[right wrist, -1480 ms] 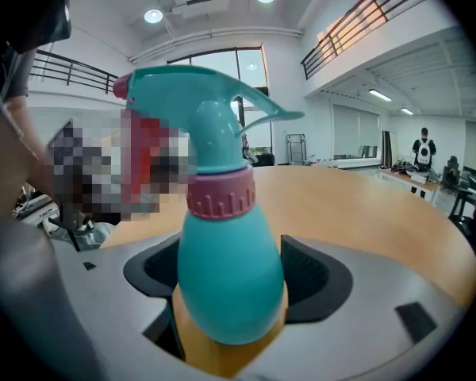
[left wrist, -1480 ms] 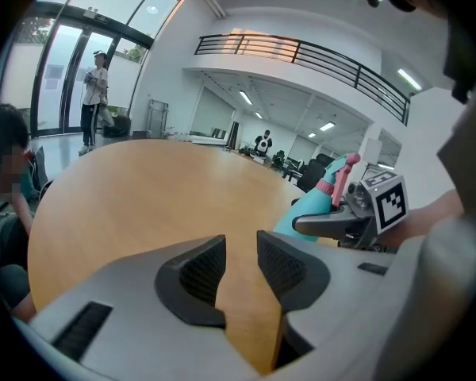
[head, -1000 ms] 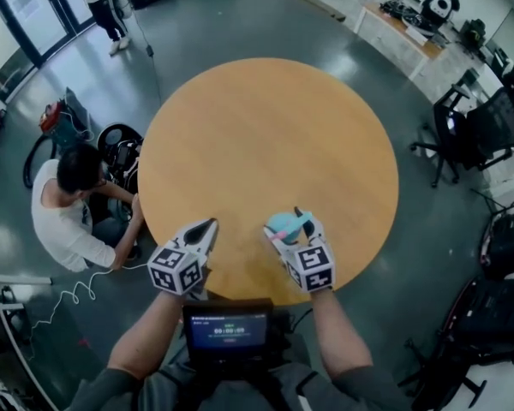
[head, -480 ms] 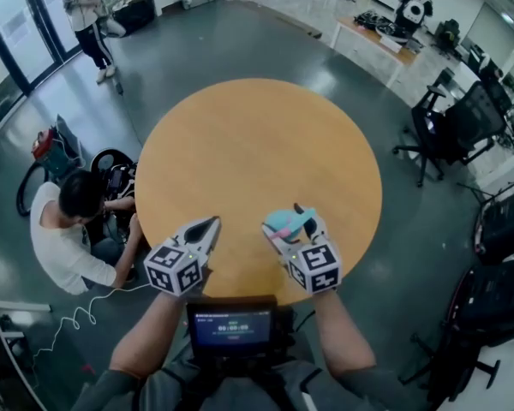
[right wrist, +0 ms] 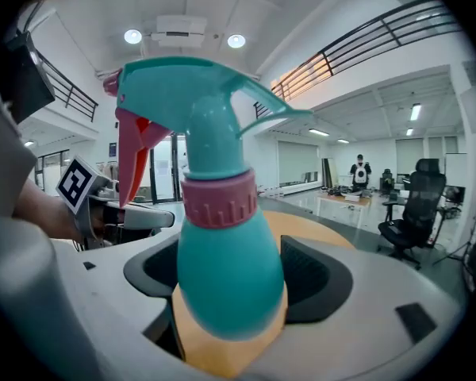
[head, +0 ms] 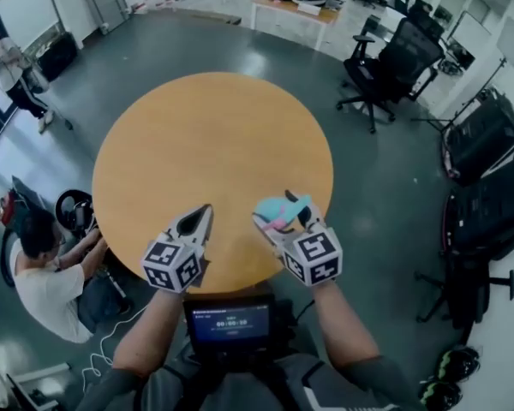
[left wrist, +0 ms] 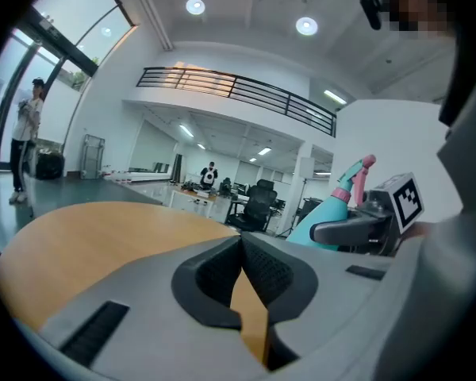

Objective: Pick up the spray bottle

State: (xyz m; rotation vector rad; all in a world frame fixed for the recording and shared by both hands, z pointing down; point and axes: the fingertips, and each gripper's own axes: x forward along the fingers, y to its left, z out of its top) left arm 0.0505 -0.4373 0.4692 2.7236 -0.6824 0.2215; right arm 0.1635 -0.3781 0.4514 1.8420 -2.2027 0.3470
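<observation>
Fingers point(right wrist: 311, 280) clamp spray bottle point(right wrist: 226, 272); lifted higher now.

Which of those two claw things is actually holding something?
The right gripper, clamped on the teal spray bottle; the left gripper is shut with nothing between its jaws.

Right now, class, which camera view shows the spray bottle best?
The right gripper view: the spray bottle fills the frame, teal body, pink collar and trigger clear, clamped in the right gripper. The head view shows it small from above; the left gripper view catches only its top at the side.
</observation>
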